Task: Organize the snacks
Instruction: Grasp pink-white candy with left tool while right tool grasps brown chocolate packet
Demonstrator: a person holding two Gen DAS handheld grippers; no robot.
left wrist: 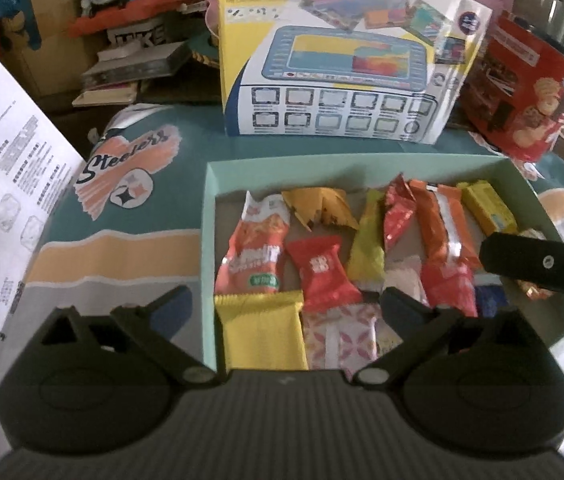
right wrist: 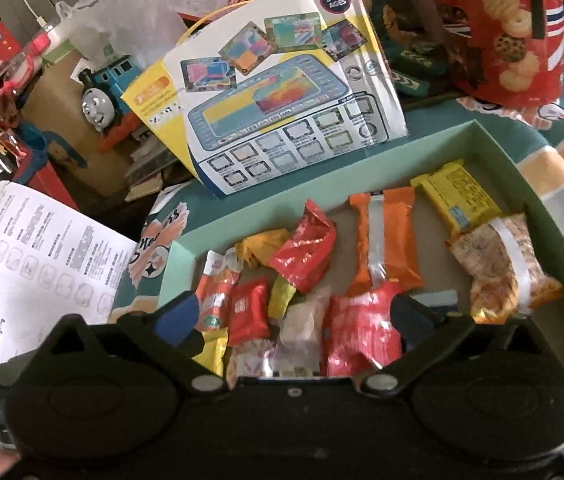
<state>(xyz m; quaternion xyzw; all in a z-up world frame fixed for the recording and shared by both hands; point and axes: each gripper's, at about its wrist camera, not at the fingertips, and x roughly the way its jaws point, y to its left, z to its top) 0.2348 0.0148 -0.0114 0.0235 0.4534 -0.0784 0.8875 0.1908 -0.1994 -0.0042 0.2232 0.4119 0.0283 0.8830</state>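
Directly under my left gripper [left wrist: 284, 304], at the near edge of the mint-green box [left wrist: 208, 216], lies a yellow packet [left wrist: 262, 328], with a pink patterned packet [left wrist: 340, 334] touching it on the right. Both fingers are spread wide and grasp nothing; the left fingertip hangs outside the box's left wall, over the teal Steelers cloth [left wrist: 130, 168], and the right one hangs over the snacks inside.

My right gripper [right wrist: 292, 316] is likewise released and empty, fingers apart above the box's near edge. Between them I see a red square packet [right wrist: 248, 314], a pale packet [right wrist: 308, 322] and a big red packet [right wrist: 362, 336], all crowded together against the near wall. Farther in, an orange packet with a clear strip [right wrist: 386, 240] lies toward the far edge, a crumpled red wrapper [right wrist: 306, 248] just left of it. A yellow bar [right wrist: 458, 196] sits in the far right corner, and a speckled snack bag [right wrist: 502, 268] rests along the right wall, near my right fingertip.

From the left camera, my other gripper's black finger reaches in over the box's right edge.

Beyond the box's far edge a toy tablet carton [left wrist: 334, 60] stands upright on the cloth, a red cookie package [right wrist: 498, 28] to its right.
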